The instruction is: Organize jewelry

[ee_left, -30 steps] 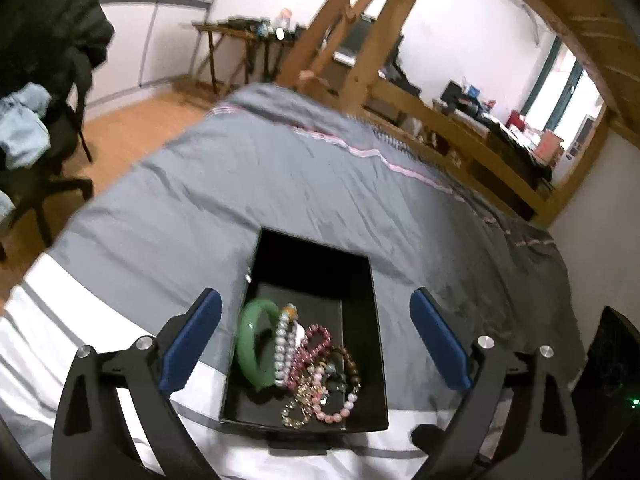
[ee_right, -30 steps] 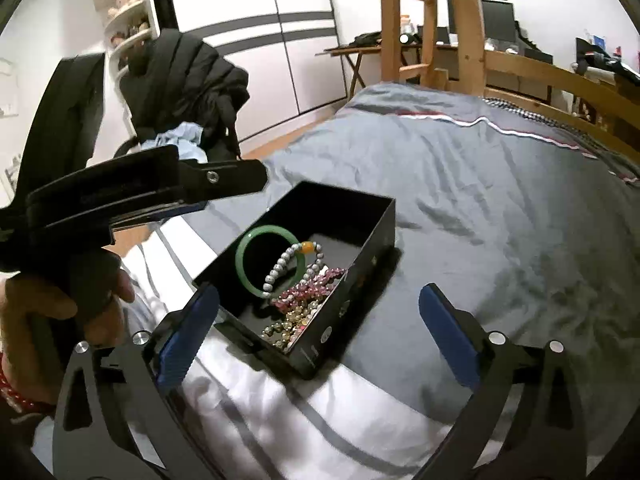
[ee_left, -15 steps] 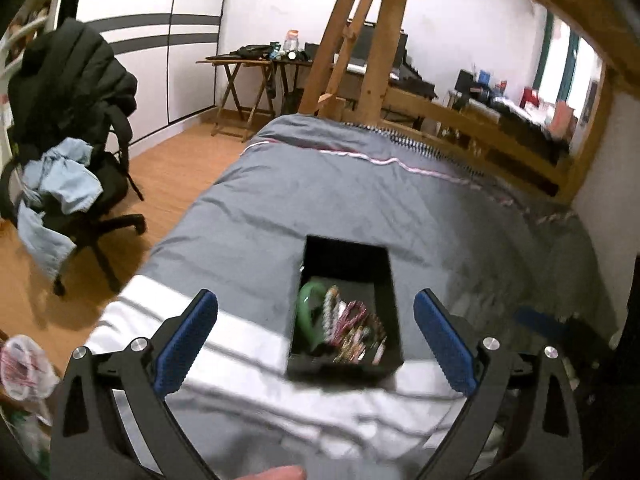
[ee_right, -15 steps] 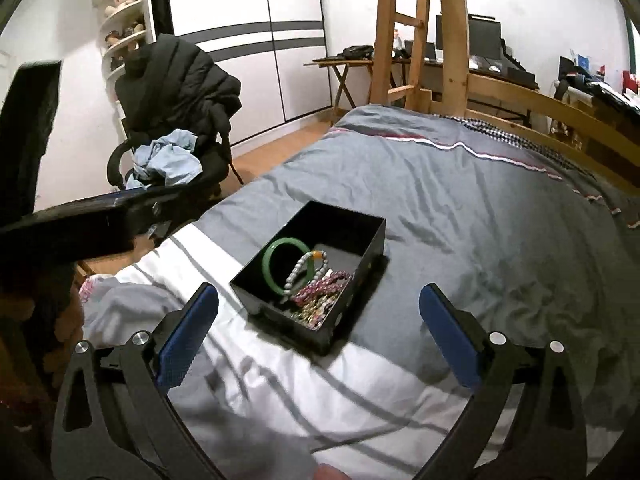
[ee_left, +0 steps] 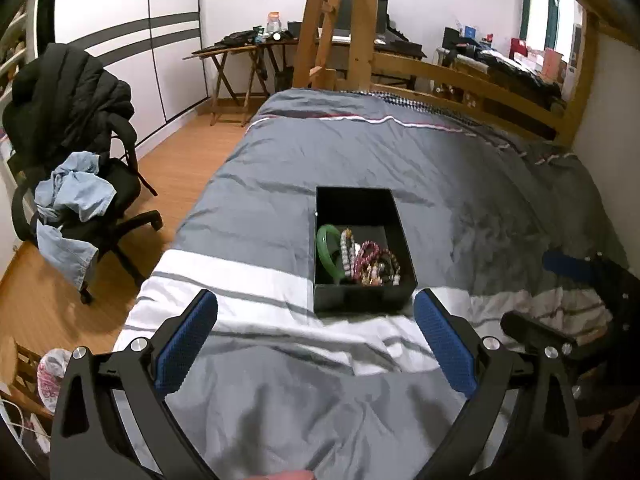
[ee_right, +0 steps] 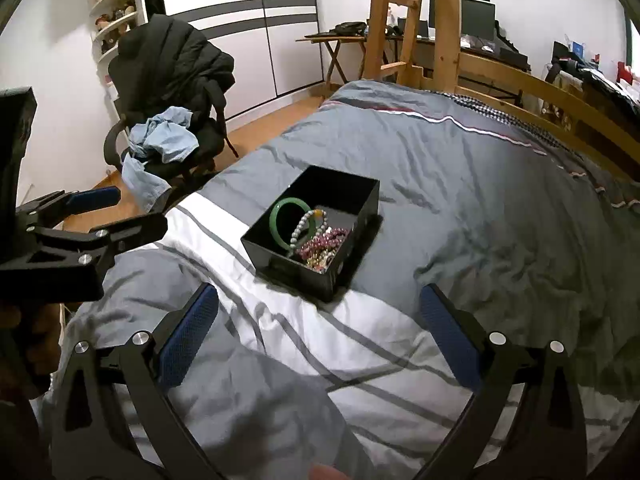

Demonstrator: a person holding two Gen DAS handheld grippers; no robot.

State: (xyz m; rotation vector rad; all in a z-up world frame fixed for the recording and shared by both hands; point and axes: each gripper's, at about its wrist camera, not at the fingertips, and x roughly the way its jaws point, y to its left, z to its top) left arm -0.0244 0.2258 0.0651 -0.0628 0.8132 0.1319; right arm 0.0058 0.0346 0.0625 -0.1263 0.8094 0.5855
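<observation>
the left gripper (ee_left: 316, 320) hangs above the near end of the bed, its jaws released and spread wide with nothing between them, blue pads (ee_left: 186, 344) facing each other over the rumpled grey and white striped duvet (ee_left: 248, 292). the right gripper (ee_right: 318, 316) is likewise released and empty, held over the same white band of the duvet; in the left wrist view it shows at the right edge, and in the right wrist view the left gripper shows at the left edge, gripped by a hand (ee_right: 24, 344). just beyond both sets of jaws, well clear of them, sits an open black box (ee_left: 360, 300) on the duvet, about where the white stripe meets the grey. inside it, bunched toward the near end, lie a green bangle (ee_left: 326, 250), a pale beaded bracelet (ee_left: 345, 254) leaning beside it, and a tangle of pink and mixed bead bracelets (ee_left: 374, 262); the far half of the box is bare. further off to the left an office chair (ee_left: 116, 200) stands on the wood floor, draped with a black jacket (ee_left: 60, 96) and light blue clothes (ee_left: 76, 192). beyond the bed rise a wooden ladder (ee_left: 340, 20) and a wooden rail, with a folding table against the far wall.
</observation>
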